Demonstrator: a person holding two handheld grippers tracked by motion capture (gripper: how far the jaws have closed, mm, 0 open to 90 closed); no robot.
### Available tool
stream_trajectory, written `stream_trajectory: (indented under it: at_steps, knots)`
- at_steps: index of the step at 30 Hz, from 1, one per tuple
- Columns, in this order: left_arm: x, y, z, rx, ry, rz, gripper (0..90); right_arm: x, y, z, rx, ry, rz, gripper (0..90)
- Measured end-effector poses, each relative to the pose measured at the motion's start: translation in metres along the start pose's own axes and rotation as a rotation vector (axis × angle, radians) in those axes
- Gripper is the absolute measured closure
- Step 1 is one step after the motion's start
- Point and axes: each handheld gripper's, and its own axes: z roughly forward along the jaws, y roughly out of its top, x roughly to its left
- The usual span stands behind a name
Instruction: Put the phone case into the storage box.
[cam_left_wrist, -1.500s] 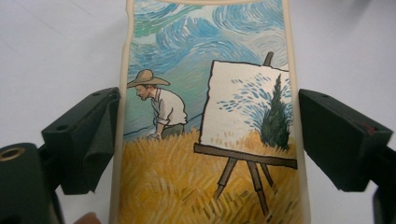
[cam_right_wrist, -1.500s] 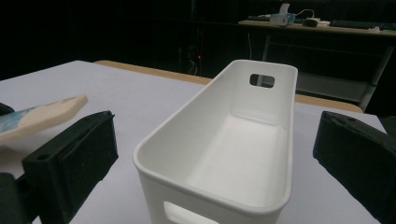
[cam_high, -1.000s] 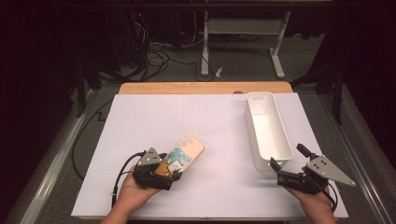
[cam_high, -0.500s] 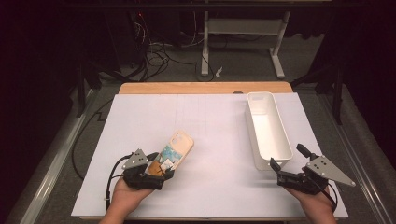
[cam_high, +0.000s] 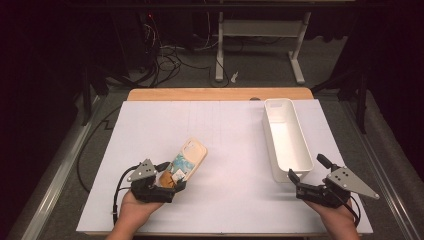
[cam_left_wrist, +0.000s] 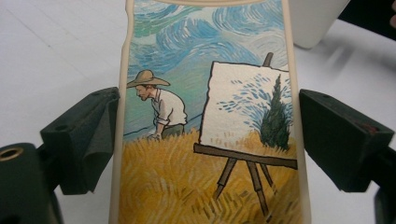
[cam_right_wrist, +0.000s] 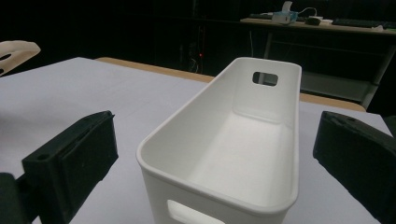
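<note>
- Your left gripper (cam_high: 167, 181) is at 7 o'clock on the table (cam_high: 225, 135). Its jaws are clamped on the sides of the phone case (cam_high: 187, 160).
- The phone case has a painter and a yellow field on it. Its far end points to 1 o'clock and looks lifted a bit off the table.
- The white bin (cam_high: 286, 140) sits at 3 o'clock, and it has nothing in it.
- Your right gripper (cam_high: 307, 176) waits at 5 o'clock by the bin's near end. Its jaws are wide apart and hold nothing.
- Done, I think: you picked up the case. Left: carry it over to the bin and drop it in.
</note>
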Motion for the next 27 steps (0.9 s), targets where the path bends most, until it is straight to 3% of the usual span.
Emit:
stream_trajectory:
  at_steps: [14, 20, 27]
  knots:
    - [-0.006, 0.006, 0.002, -0.034, -0.046, 0.029, 11.4, 0.008, 0.009, 0.005, -0.006, 0.028, -0.006, 0.2]
    - [-0.008, 0.008, 0.003, -0.045, -0.058, 0.040, 11.4, 0.012, 0.019, 0.011, -0.012, 0.051, 0.016, 0.1]
    - [-0.011, 0.011, 0.004, -0.058, -0.072, 0.051, 11.5, 0.024, 0.042, 0.025, -0.014, 0.077, -0.014, 0.1]
